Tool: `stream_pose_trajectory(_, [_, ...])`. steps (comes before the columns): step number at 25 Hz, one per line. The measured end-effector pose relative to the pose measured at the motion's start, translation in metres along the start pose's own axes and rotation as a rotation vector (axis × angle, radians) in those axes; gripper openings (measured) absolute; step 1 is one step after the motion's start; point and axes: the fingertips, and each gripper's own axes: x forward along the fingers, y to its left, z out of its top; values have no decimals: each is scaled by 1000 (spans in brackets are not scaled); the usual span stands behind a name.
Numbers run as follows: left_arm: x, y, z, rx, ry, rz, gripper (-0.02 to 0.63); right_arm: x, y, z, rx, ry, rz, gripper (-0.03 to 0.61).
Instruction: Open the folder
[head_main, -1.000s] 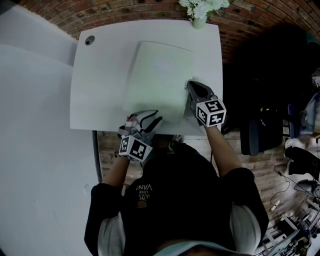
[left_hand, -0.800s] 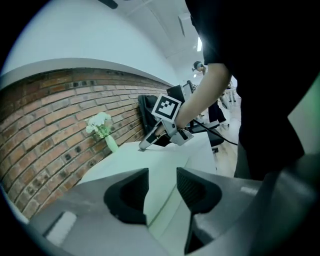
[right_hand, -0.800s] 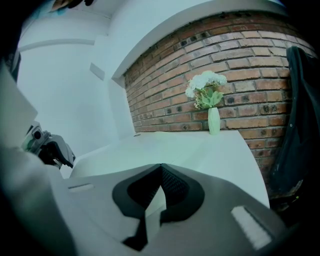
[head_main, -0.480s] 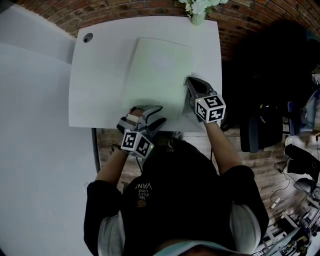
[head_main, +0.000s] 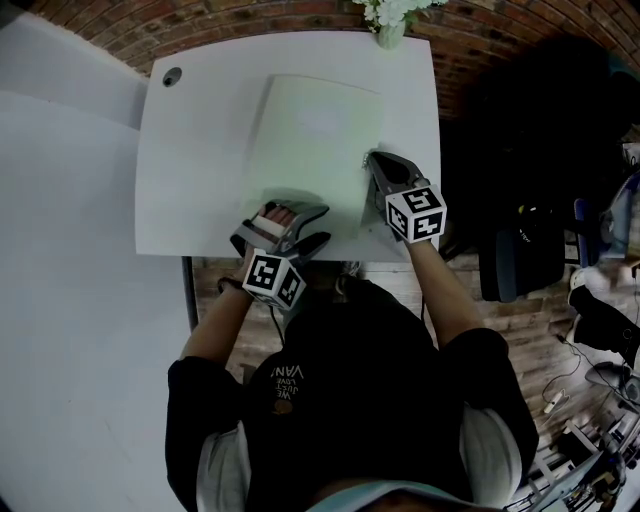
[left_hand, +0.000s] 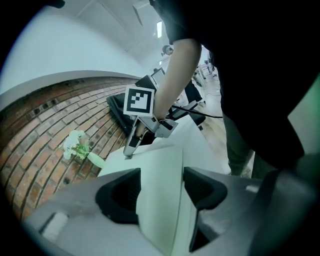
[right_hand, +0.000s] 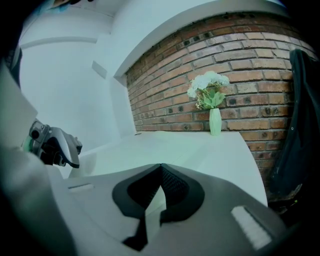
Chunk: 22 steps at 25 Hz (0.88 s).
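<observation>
Folder (head_main: 312, 140) flat and closed on the white desk (head_main: 190, 170), one gripper at its near edge, one at its right edge

Right gripper (head_main: 372, 162) sat at the folder's right edge, jaws pressed together, tips down on it. It was likely pinning that side so the folder would not slide. Whether a cover's edge was nipped between the tips could not be told. Left gripper (head_main: 308, 226) was at the near edge, jaws spread and just been opening, the pale cover running between the pads without being squeezed. This was judged a let-go to reset the hold before lifting the cover. Left gripper pointed forward and steeply down, forearm coming in from the person's left. Right gripper pointed away along the folder's edge, tilted shallowly down, forearm straight behind it. Opening not yet begun
</observation>
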Motion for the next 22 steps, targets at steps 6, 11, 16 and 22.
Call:
stream_pose_trajectory(6, [-2, 4, 2, -1, 7, 10, 278, 0, 0, 0, -6, 10, 10, -3])
stream_pose_trajectory(11, [-4, 6, 2, -12, 7, 18, 282, 0, 0, 0, -7, 11, 12, -3])
stream_pose_trajectory(16, [-7, 11, 5, -23, -17, 47, 303, 0, -1, 0, -8, 10, 12, -3])
stream_pose_trajectory(22, [-18, 20, 14, -14, -44, 92, 311, 0, -1, 0, 3, 12, 10, -3])
